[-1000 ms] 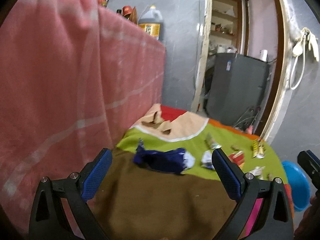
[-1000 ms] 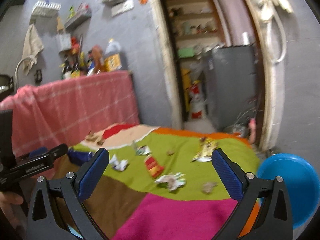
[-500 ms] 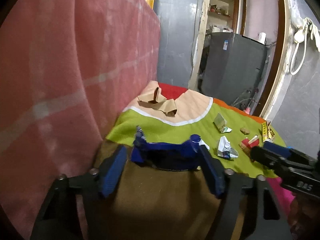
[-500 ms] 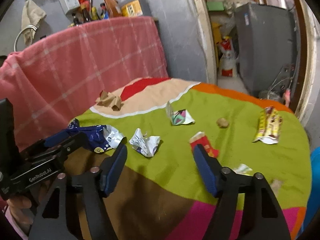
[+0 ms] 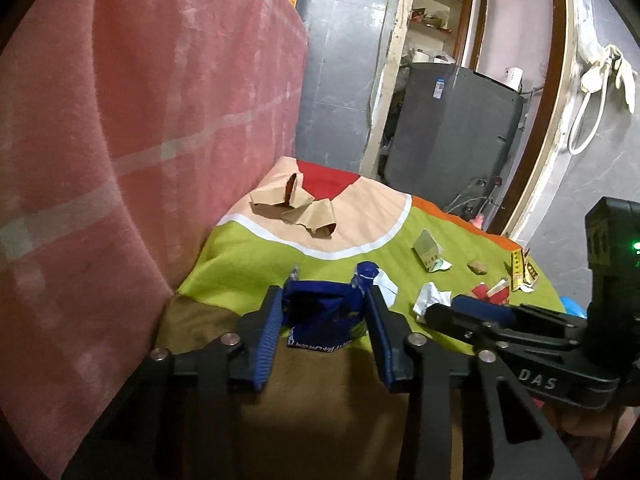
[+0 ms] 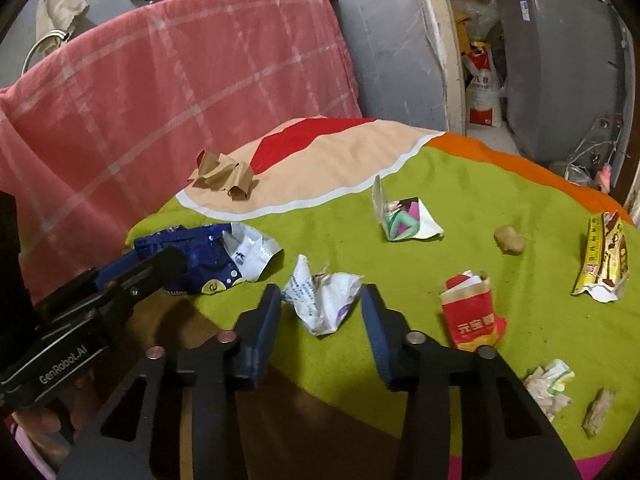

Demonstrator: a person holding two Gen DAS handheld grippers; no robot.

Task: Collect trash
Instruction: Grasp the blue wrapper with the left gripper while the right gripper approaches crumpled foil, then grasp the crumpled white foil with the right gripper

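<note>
the left tongs (image 5: 324,316) are closing with the blue wrapper (image 5: 320,320) between the pads, which touch its sides. the right tongs (image 6: 320,312) are closing around the crumpled white wrapper (image 6: 322,300), just right of the blue one, pads beside it. both lie on the cloth-covered bench (image 6: 360,240); a red packet (image 6: 472,316) lies further right.

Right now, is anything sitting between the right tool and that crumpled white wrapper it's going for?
Nothing visible. The crumpled white wrapper already lies between the closing fingers of the right tool, with only bare green cloth around it. The left tool is off to the side, closing on the blue wrapper.
</note>
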